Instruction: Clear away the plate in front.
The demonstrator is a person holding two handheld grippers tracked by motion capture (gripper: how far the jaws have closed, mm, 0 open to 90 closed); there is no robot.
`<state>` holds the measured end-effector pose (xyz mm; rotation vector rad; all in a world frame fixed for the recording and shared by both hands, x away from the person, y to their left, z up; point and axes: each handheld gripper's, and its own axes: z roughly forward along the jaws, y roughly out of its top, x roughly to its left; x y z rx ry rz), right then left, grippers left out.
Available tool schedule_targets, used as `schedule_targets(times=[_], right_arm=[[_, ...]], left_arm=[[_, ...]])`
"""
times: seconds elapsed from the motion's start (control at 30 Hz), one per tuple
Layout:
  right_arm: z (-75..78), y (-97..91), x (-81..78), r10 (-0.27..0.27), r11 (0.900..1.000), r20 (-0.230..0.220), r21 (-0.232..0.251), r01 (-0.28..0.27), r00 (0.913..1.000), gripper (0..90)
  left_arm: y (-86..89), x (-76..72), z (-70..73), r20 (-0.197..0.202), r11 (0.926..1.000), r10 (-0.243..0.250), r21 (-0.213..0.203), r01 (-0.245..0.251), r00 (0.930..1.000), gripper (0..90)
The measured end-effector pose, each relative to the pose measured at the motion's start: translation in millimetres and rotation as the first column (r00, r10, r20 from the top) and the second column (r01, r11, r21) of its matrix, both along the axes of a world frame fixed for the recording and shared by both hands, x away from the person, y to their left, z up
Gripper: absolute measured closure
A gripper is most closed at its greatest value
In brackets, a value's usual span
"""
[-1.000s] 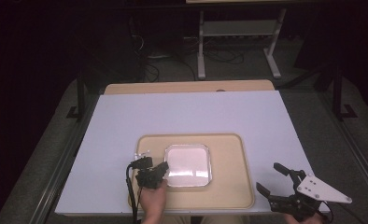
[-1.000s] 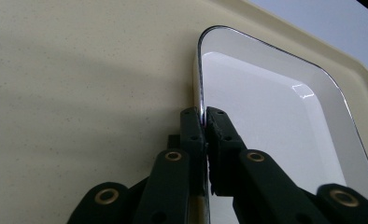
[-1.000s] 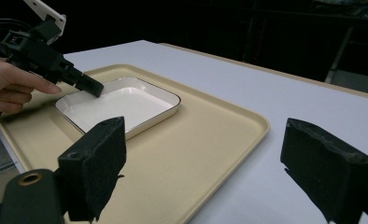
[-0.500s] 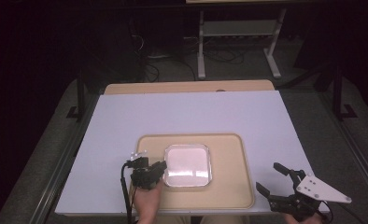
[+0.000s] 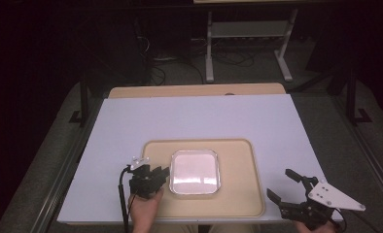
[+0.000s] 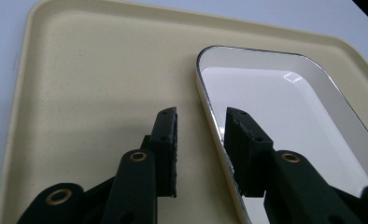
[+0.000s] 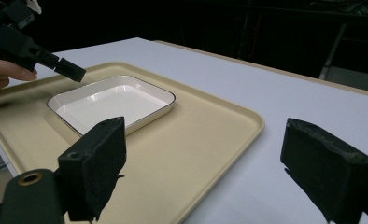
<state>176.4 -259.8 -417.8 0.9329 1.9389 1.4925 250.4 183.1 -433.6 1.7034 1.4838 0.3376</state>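
**Beige tray, white dish, 2 grippers at the near edge**

Beige tray [image 5: 238, 194] lying flat on the white table [image 5: 194, 121], toward its near side. White enamel dish [image 5: 195, 172] with a thin dark rim sitting inside the tray, left of the tray's middle, empty and glossy.

Left gripper [image 5: 161, 175] held by a hand [image 5: 146, 208] over the tray's near-left part, pointing right at the dish. Jaws parted narrowly and straddling the dish's left rim, seen in the left gripper view [image 6: 201, 135]: 1 jaw outside over the tray floor [image 6: 79, 93], 1 jaw inside over the dish [image 6: 275, 107]. Not closed on the rim; a gap showing on each side of it.

Right gripper [image 5: 287, 187] off the tray's near-right corner, above the table edge, jaws spread wide and holding nothing. Grey 3-cornered plate [image 5: 333, 195] on top of it. From the right gripper view, tray [image 7: 205, 140] and dish [image 7: 112, 103] lying beyond the wide jaws, the left gripper [image 7: 72, 71] at the far left.
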Motion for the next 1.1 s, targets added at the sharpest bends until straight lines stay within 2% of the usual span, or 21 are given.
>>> schedule_targets(times=[0.1, 0.2, 0.3, 0.37, 0.5, 0.67, 0.7, 0.8, 0.87, 0.9, 0.97, 1.0, 1.03, 1.1], right_arm=[[-0.1, -0.3, 0.0, -0.006, 1.0, -0.001, 0.0, 0.006, 1.0, 13.5], [0.0, -1.2, 0.0, -0.012, 0.9999, -0.003, 0.003, 0.012, 0.9999, 13.5], [-0.2, -2.3, 0.1, -0.02, 0.9998, -0.005, 0.007, 0.02, 0.9998, 13.5], [-0.3, -3.1, 0.2, -0.026, 0.9996, -0.005, 0.01, 0.026, 0.9996, 13.5], [-0.7, -4.2, 0.8, -0.035, 0.9993, -0.01, 0.011, 0.035, 0.9993, 13.5], [-1.3, -3.6, 1.6, -0.042, 0.9991, -0.017, 0.004, 0.042, 0.999, 13.5], [-1.5, -3.7, 2.0, -0.043, 0.9991, -0.016, 0.003, 0.043, 0.9989, 13.5], [-2.0, -4.2, 2.6, -0.05, 0.9987, -0.022, 0.006, 0.05, 0.9985, 13.5], [-2.1, -4.5, 2.9, -0.055, 0.9985, -0.024, 0.005, 0.055, 0.9982, 13.5], [-2.1, -4.5, 2.9, -0.057, 0.9984, -0.024, 0.005, 0.057, 0.9981, 13.5], [-2.2, -4.7, 3.1, -0.057, 0.9983, -0.024, 0.004, 0.058, 0.9981, 13.5], [-2.3, -4.7, 3.3, -0.058, 0.9983, -0.024, 0.003, 0.058, 0.998, 13.5], [-2.4, -4.7, 3.5, -0.057, 0.9984, -0.025, 0.002, 0.057, 0.9981, 13.5], [-2.6, -4.3, 4.0, -0.053, 0.9986, -0.027, 0.0, 0.053, 0.9982, 13.5]], left_arm=[[1.8, -2.1, 0.9, 0.013, 0.9995, -0.033, 0.001, 0.033, 0.9994, 62.8], [1.2, -4.9, 4.6, 0.054, 0.9948, -0.093, 0.048, 0.09, 0.9942, 62.2], [1.1, -7.0, 10.3, 0.1, 0.9852, -0.155, 0.09, 0.146, 0.9829, 61.3], [2.5, -8.2, 14.2, 0.126, 0.9773, -0.195, 0.11, 0.181, 0.9727, 60.3], [6.4, -9.7, 17.6, 0.154, 0.9607, -0.261, 0.139, 0.24, 0.953, 57.6], [14.9, -12.6, 18.5, 0.197, 0.9396, -0.329, 0.165, 0.3, 0.9234, 54.0], [16.9, -13.3, 19.1, 0.208, 0.9352, -0.344, 0.165, 0.313, 0.9158, 53.0], [22.9, -14.7, 22.5, 0.23, 0.9136, -0.397, 0.192, 0.358, 0.8886, 49.0], [28.4, -15.9, 25.8, 0.263, 0.9065, -0.416, 0.198, 0.373, 0.8707, 47.1], [31.3, -15.8, 27.7, 0.269, 0.9005, -0.429, 0.203, 0.384, 0.8623, 45.4], [37.3, -17.3, 30.3, 0.288, 0.8951, -0.44, 0.216, 0.39, 0.8505, 42.9], [40.3, -17.9, 30.7, 0.293, 0.8887, -0.454, 0.217, 0.404, 0.8415, 41.4], [43.0, -19.3, 30.5, 0.294, 0.8866, -0.459, 0.214, 0.41, 0.8383, 40.3], [48.3, -24.0, 27.8, 0.31, 0.887, -0.46, 0.208, 0.412, 0.8323, 39.2]])
